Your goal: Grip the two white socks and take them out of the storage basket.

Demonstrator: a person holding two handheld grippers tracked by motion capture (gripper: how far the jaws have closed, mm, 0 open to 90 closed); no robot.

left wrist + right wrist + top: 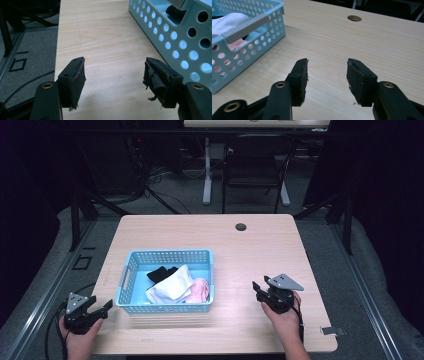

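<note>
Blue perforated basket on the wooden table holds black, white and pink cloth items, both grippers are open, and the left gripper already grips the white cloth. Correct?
Not quite. The left gripper is open over bare table beside the basket, gripping nothing, as the left gripper view shows. The white cloth lies in the basket untouched. The rest stands.

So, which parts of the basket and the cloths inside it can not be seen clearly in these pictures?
- High view: the black cloth lies partly under the white cloth; what kind of items they are is too small to tell.
- High view: the pink cloth is partly covered by the white one.
- Left gripper view: the basket is cut off by the right edge.
- Right gripper view: the basket's rim hides most of its contents.
</note>
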